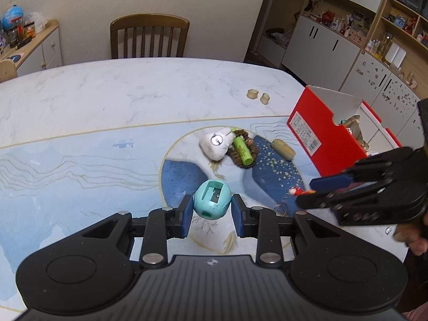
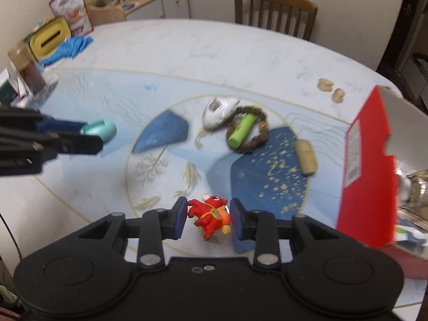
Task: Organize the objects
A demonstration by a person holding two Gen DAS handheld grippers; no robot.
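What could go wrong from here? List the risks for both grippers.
1. The round teal sharpener sits between the left gripper pads; its curved sides may squirt out.
2. The red figurine is small and irregular in the right gripper; it could twist loose.
3. The red box is close; an elbow swing may knock it.

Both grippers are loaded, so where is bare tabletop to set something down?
Free: white marble between the chair and the green battery. Crowded: around the battery, cork and red box.
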